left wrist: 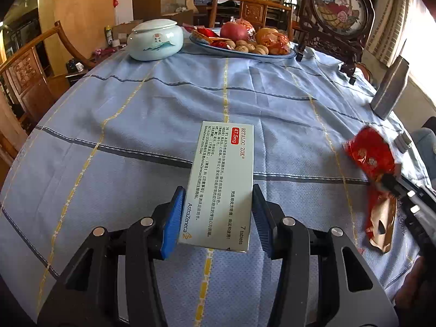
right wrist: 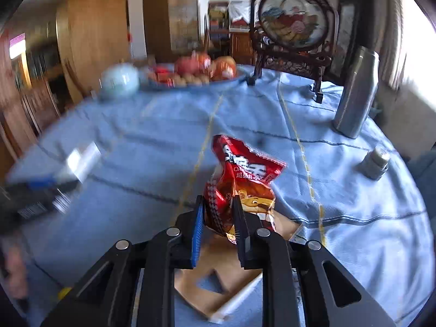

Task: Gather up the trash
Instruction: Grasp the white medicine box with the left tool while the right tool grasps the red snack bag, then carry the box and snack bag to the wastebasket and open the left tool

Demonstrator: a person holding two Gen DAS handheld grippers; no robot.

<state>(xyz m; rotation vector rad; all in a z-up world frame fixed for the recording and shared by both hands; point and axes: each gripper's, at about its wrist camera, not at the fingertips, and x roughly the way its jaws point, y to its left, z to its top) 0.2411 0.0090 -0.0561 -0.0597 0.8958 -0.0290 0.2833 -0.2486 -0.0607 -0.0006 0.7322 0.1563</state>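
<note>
My left gripper [left wrist: 216, 212] is shut on a white medicine box [left wrist: 222, 179] printed "BETALOC ZOK", held above the blue tablecloth [left wrist: 136, 125]. My right gripper [right wrist: 218, 218] is shut on a red snack wrapper [right wrist: 242, 179], lifted off the cloth; the wrapper also shows at the right in the left wrist view [left wrist: 372, 155]. A torn brown paper piece [right wrist: 226, 267] lies on the cloth under the right gripper, and shows in the left wrist view [left wrist: 381, 223]. The left gripper and box appear blurred at the left of the right wrist view [right wrist: 79, 160].
A pale ceramic lidded jar [left wrist: 155, 39] and a plate of fruit and nuts [left wrist: 245, 43] stand at the far side. A framed embroidery stand [left wrist: 335, 13], a grey metal flask [right wrist: 357, 92] and a small bottle [right wrist: 374, 163] stand at the right. Wooden chairs [left wrist: 27, 70] surround the table.
</note>
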